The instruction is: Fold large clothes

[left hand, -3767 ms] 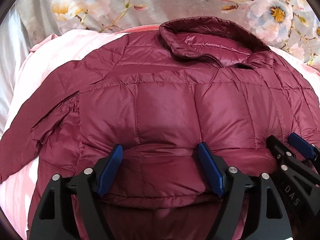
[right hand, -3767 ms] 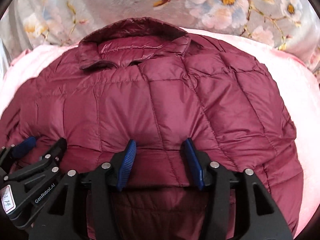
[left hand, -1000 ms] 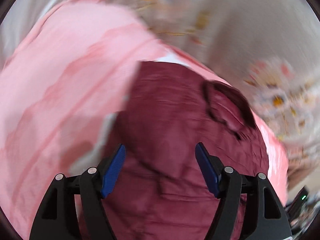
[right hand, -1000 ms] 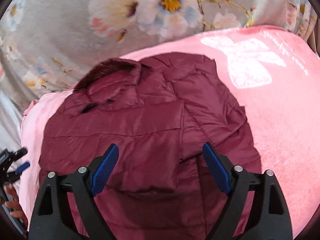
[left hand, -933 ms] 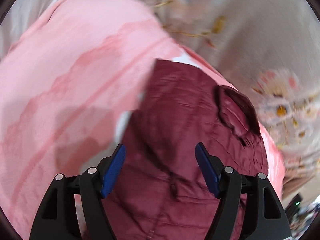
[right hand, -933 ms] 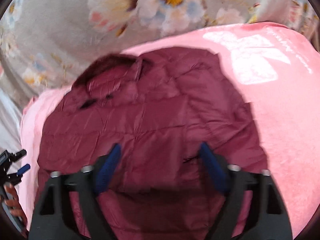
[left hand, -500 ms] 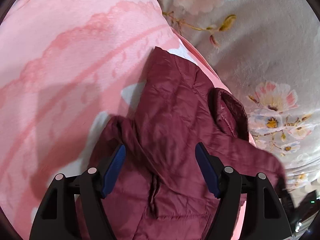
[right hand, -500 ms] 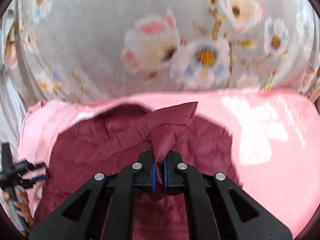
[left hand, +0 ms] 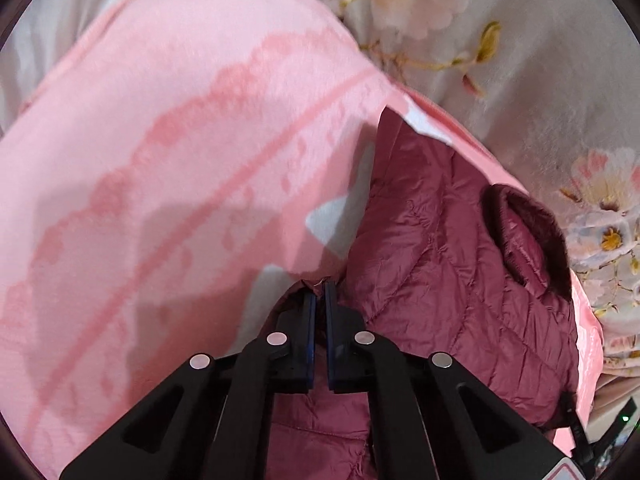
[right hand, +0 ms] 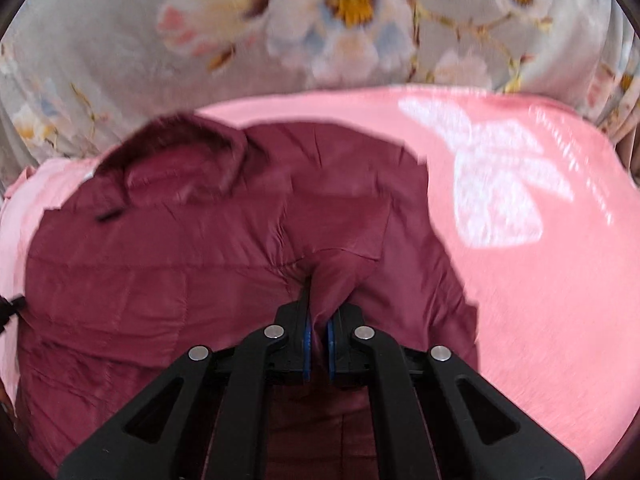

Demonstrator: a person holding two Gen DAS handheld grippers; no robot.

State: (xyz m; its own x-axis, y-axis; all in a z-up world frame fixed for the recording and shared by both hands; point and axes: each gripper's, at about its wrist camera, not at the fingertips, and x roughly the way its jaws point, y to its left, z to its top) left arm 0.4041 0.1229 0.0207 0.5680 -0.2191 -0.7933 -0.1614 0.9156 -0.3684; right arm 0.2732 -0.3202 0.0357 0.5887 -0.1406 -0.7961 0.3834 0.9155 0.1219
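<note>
Folding the sides inward looks like the step in hand, and doing it well calls for both pinches to stay firm while each held edge is carried over the body of the maroon puffer jacket [right hand: 168, 264] and laid flat, so the slippery quilted shell does not slide out or bunch. Lifting only enough to clear the padding, and setting each side down with its edge parallel to the jacket's length, should keep the fold square; releasing before the fabric rests flat would likely let it spring back.

The jacket lies on a pink blanket [right hand: 540, 300] spread over the bed, collar [right hand: 180, 140] at the far end toward the floral bedding [right hand: 340, 12].

The right gripper [right hand: 318, 334] has its fingers [right hand: 306, 336] drawn narrow on a raised ridge of the jacket's right side; the fabric runs up between the blue pads and tents just beyond the tips, with the collar far and to the left.

The left gripper [left hand: 319, 300] is likewise nearly closed, its fingers [left hand: 309, 320] nipping a thin edge of maroon fabric at the very tips, at the jacket's left margin. In the left wrist view the bulk of the jacket [left hand: 460, 280] lies to the right of the fingers, bare blanket [left hand: 160, 160] to their left.
</note>
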